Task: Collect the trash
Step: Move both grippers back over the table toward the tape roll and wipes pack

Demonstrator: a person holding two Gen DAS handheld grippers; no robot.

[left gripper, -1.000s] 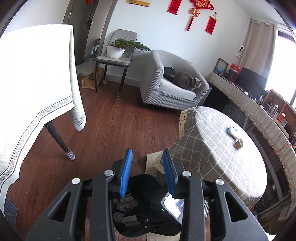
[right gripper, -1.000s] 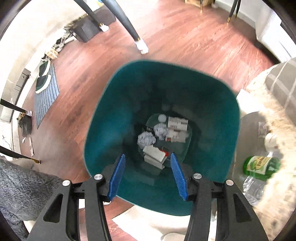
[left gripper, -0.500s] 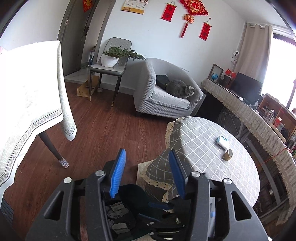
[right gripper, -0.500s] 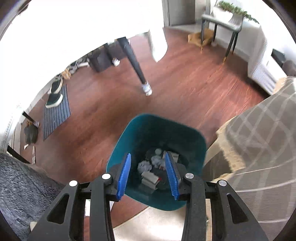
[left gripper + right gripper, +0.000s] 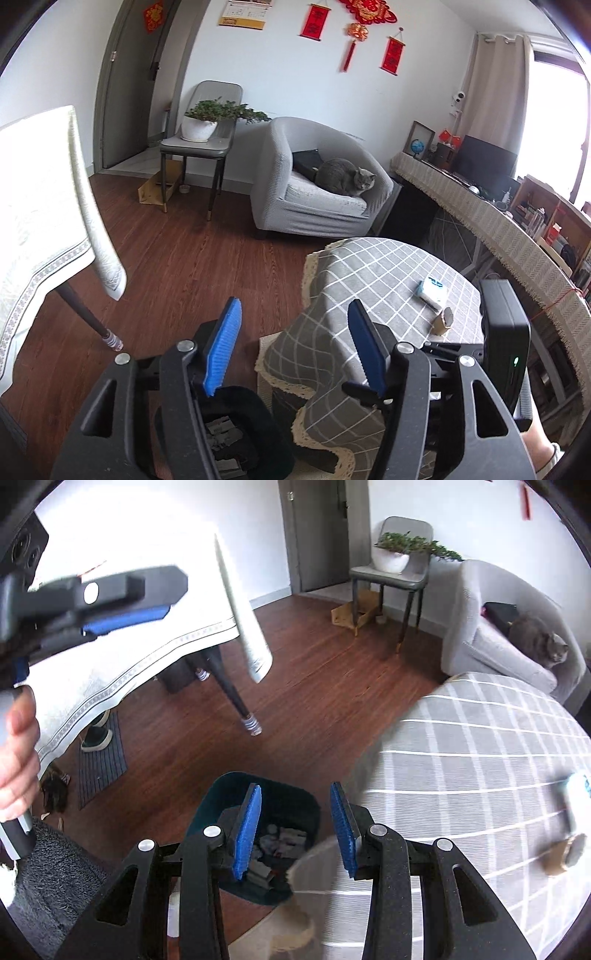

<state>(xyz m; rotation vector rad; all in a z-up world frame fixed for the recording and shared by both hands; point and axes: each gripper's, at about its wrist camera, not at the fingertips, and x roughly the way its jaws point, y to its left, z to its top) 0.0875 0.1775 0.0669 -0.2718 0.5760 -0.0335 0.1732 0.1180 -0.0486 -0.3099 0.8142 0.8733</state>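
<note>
The teal plastic bin (image 5: 255, 834) stands on the wood floor beside the checked-cloth counter (image 5: 480, 746) — crumpled paper and small cartons (image 5: 284, 840) lie inside. Both the left gripper (image 5: 293, 347) and right gripper (image 5: 295, 827) hover above with fingers wide, holding nothing.

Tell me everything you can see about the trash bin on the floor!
The trash bin is dark teal, looks like smooth plastic, and has a rounded square rim with no lid. It stands upright on the brown wooden floor, right beside the table with the grey checked cloth. Inside lie crumpled white paper and small boxes. The right gripper hangs open above it, not touching it. Its near side is hidden behind the gripper.
</note>
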